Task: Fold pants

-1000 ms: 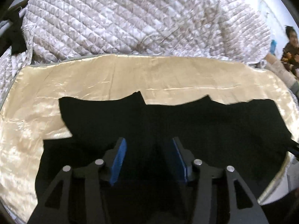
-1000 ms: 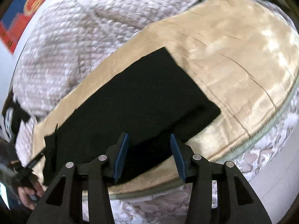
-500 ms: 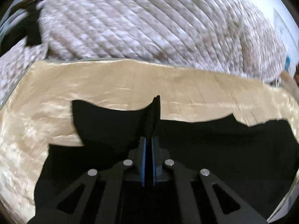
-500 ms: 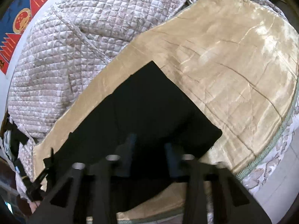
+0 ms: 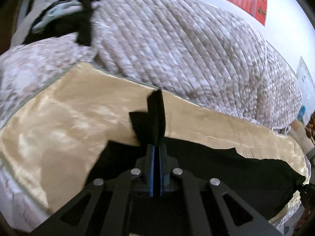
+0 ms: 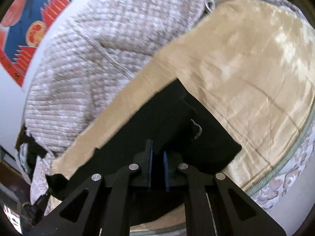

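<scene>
Black pants (image 5: 216,167) lie stretched across a shiny golden sheet (image 5: 69,122) on a bed. My left gripper (image 5: 155,147) is shut on the pants' far edge. A pinched fold (image 5: 153,118) sticks up past its blue pads, lifted off the sheet. In the right wrist view the pants (image 6: 177,122) run from the centre down to the lower left. A small white stitched mark (image 6: 196,131) shows on them. My right gripper (image 6: 157,153) has its jaws closing, with black cloth bunched between the blue pads and pressed by them.
A bulky quilted grey-white blanket (image 5: 177,49) is heaped behind the sheet, also in the right wrist view (image 6: 108,49). Dark clothes (image 5: 65,19) lie at its far left end. A red and blue poster (image 6: 29,29) hangs on the white wall. The bed edge (image 6: 285,157) curves at right.
Both grippers went from open to closed on the pants. The left one pinched the cloth, then swung left and up, pulling a fold off the sheet. The right one rose slightly.
</scene>
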